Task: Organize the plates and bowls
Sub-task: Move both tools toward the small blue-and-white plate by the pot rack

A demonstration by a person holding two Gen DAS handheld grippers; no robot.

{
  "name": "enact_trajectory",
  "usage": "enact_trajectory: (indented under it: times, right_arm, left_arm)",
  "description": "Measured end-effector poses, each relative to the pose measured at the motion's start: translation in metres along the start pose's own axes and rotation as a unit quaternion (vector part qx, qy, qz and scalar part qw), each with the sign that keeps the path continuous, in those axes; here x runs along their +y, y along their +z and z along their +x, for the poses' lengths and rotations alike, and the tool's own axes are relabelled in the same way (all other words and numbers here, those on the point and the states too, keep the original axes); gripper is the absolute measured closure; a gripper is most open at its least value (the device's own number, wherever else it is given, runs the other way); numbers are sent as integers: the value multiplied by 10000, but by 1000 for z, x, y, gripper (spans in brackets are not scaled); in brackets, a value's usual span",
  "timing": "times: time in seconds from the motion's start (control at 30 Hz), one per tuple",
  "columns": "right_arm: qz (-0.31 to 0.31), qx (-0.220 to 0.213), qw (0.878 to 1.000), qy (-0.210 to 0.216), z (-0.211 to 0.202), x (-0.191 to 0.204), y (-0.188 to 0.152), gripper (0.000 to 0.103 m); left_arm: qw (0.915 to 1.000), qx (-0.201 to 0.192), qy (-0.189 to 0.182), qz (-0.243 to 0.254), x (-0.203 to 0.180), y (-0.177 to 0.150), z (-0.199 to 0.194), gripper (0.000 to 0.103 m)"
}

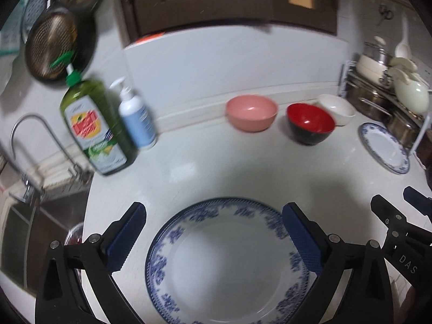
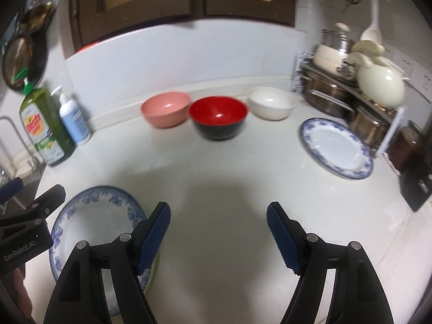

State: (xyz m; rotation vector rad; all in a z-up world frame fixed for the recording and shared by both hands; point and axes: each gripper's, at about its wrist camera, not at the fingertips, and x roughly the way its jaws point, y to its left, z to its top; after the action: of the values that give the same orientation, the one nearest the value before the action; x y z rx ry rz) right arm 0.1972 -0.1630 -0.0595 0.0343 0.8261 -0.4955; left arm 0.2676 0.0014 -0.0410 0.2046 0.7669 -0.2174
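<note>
The round white plate with the blue floral rim (image 1: 226,259) is lying flat and face up near the front edge of the white countertop (image 1: 216,167), and I am hovering over it with my left claw (image 1: 213,240), jaws spread as wide as they go and nothing between the pads. A round plate has no long axis to speak of; its face is pointing straight up. There may be another plate under it, since a pale edge is showing beneath it in the right wrist view, but I cannot tell.

My right claw (image 2: 218,236) is standing open too, holding nothing, over bare counter just beside that plate.

A second blue-rimmed white plate (image 2: 336,148) is sitting flat toward the right edge, near the metal pot rack (image 2: 345,100), well apart from the first. Along the back edge, three bowls are standing upright in a row, unstacked: a pink plastic bowl (image 2: 166,112), a red-and-black bowl (image 2: 218,116), and a white bowl (image 2: 271,105).

I am judging the job as barely begun: plates still to be brought together, bowls still to be nested.
</note>
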Motion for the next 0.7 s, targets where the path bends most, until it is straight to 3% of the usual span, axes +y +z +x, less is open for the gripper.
enact_trajectory:
  times: [0.2,0.7]
  right_arm:
    - [278,-163,9991,-276,-17,-22,2,23]
    - [766,-468,9917,-918,-29,-115,28,23]
  left_arm:
    - [9989,-200,-293,296,-24,16,-8,0]
    - [9930,-311,-930,654,-125,65,-5,0]
